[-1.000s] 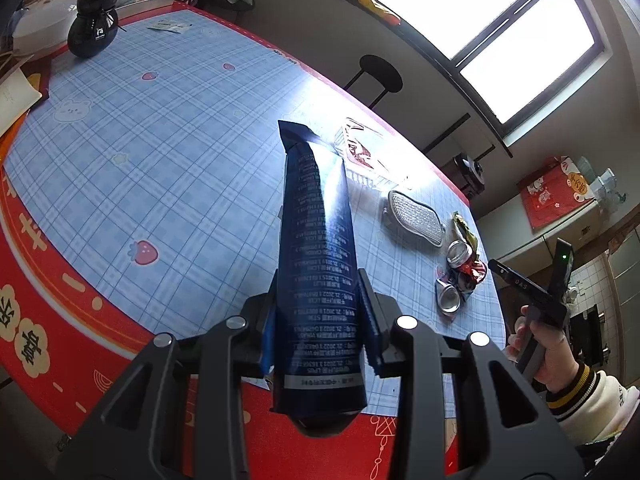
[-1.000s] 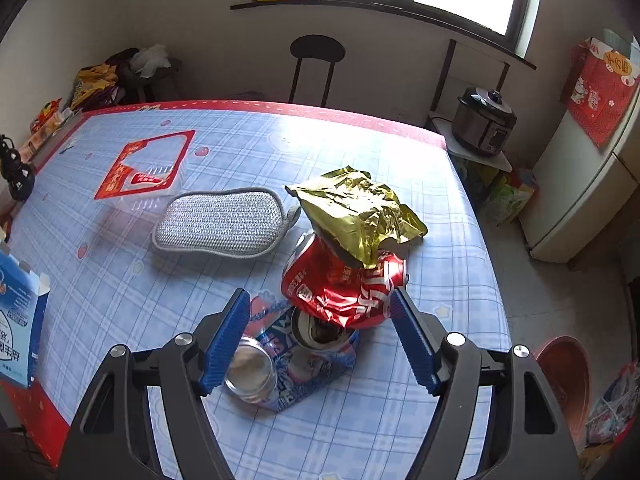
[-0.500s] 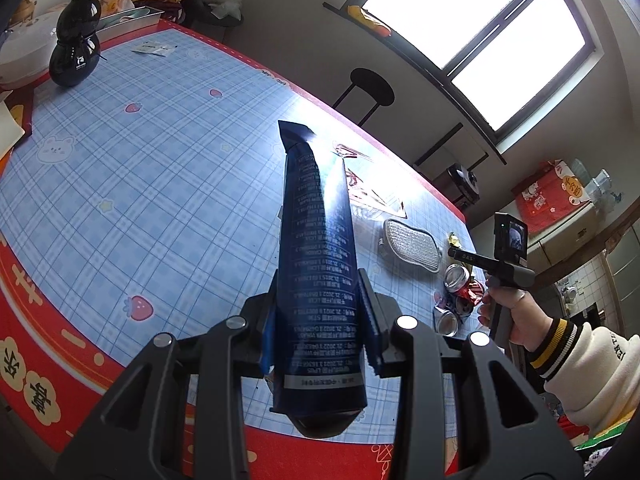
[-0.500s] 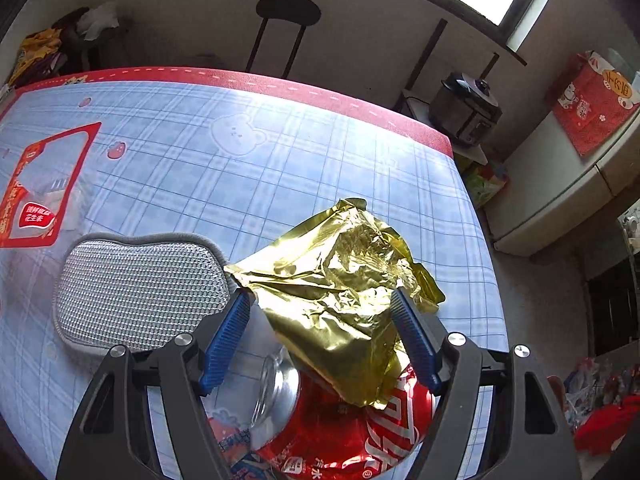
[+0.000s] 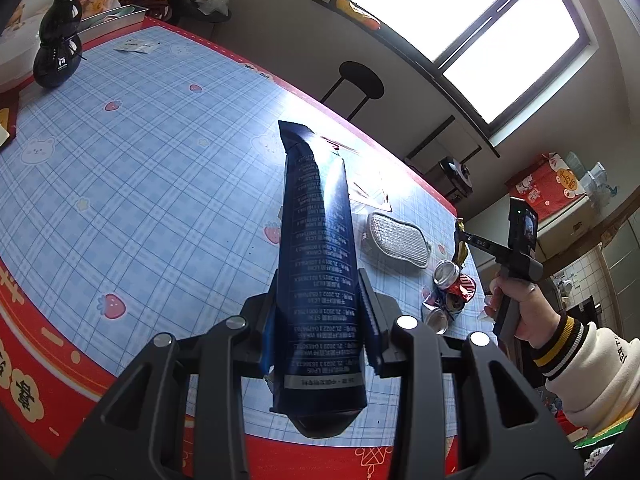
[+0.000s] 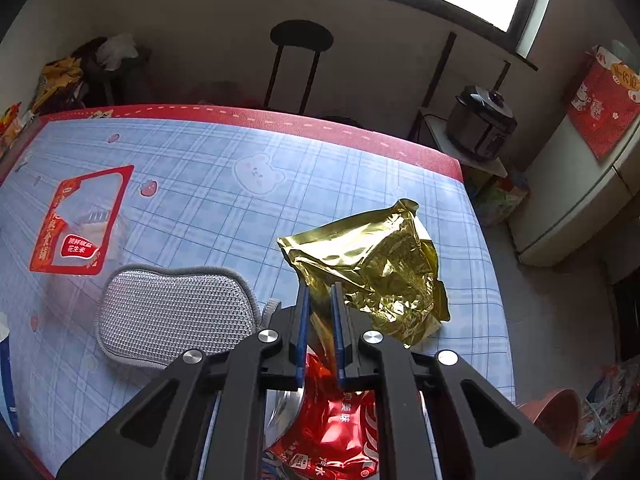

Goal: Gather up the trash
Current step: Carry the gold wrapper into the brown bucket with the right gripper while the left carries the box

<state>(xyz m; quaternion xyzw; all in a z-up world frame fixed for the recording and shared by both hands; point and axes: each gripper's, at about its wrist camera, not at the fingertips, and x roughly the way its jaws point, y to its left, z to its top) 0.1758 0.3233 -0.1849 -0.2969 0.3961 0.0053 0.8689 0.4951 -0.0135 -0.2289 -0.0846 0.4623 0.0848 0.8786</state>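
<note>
The left claw (image 5: 320,316) pinches a tall dark blue box (image 5: 320,264) between its blue pads, holding it upright above the near part of the tabletop (image 5: 160,168), which wears a blue checked cloth with a red border.

The right claw (image 6: 320,320) is closing, its pads nearly together on a crumpled gold foil bag (image 6: 372,260); a fold of the foil sits squeezed between them, and the rest of the bag spreads to the right and far side of the fingers. In the left wrist view the same claw (image 5: 466,236) shows at the far right of the tabletop, carried by a hand (image 5: 516,304) in a cream sleeve with striped cuff.

Beneath the gold bag lies a crushed red can (image 6: 336,424), close to the near right edge of the tabletop. Just left of it rests a grey mesh scrubbing pad (image 6: 172,316). Farther left sits a clear packet with a red printed frame (image 6: 80,220). A black gourd-shaped bottle (image 5: 58,44) stands at the far left corner, well apart from the rest. A black stool (image 6: 300,40) stands beyond the tabletop's far edge.
</note>
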